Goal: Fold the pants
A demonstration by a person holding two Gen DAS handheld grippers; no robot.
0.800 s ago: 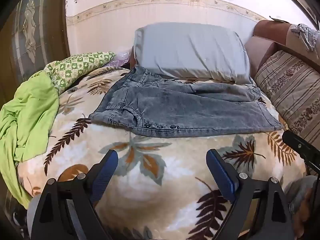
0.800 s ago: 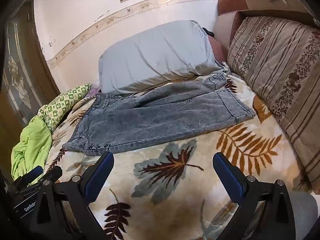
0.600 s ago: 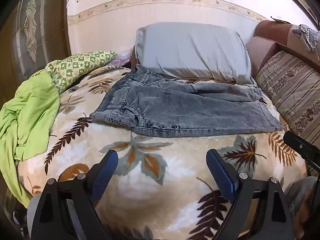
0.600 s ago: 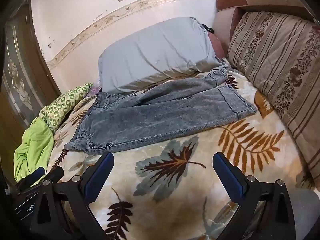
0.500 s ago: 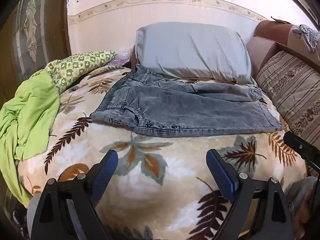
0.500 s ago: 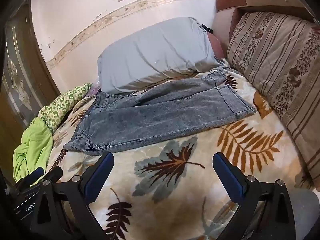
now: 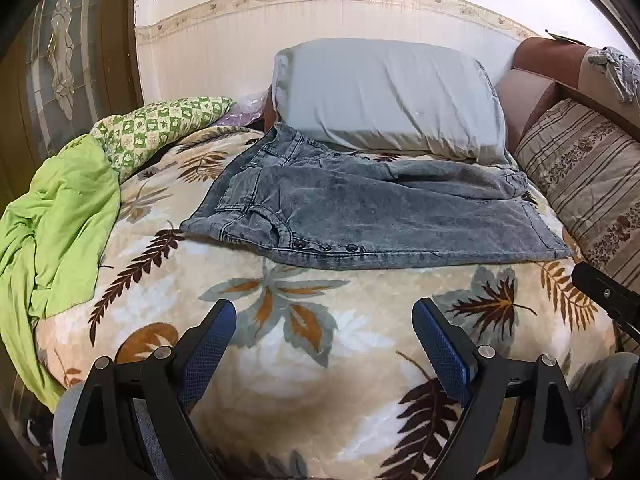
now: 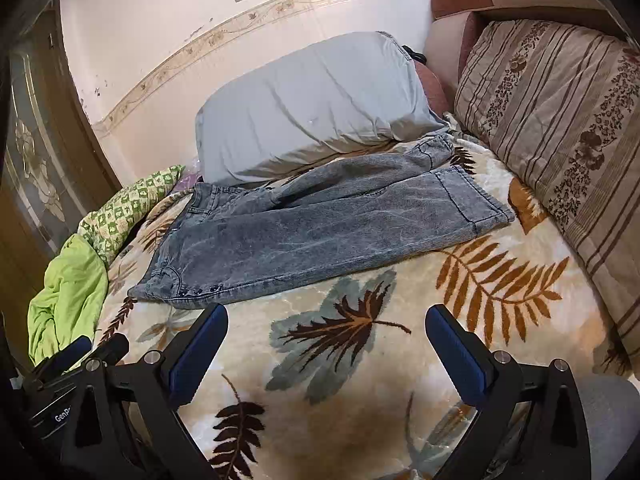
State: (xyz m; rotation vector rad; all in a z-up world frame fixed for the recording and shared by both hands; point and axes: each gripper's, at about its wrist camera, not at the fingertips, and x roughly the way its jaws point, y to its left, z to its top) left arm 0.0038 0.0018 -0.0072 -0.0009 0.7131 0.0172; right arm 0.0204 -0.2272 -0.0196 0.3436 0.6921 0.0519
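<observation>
Left wrist view: the left tongs stand spread wide with nothing between the blue pads, hanging over the leaf-patterned blanket that covers the bed. The pants, grey washed denim, lie flat on that blanket ahead of the tongs and well apart from them, waistband ahead to the left and leg hems ahead to the right, a row of dark buttons along the near edge. Beyond the pants a grey pillow leans at the wall, its lower edge over the far side of the denim. A green cloth is bunched far to the left, a striped cushion to the right.

Right wrist view: the right tongs are likewise fully spread and hold nothing, above the blanket. The pants lie ahead and slightly left, the buttoned waist corner just beyond the left finger, the hems ahead toward the right beside the striped cushion. The grey pillow sits behind them. Part of the left tongs' black body shows at the lower left edge
</observation>
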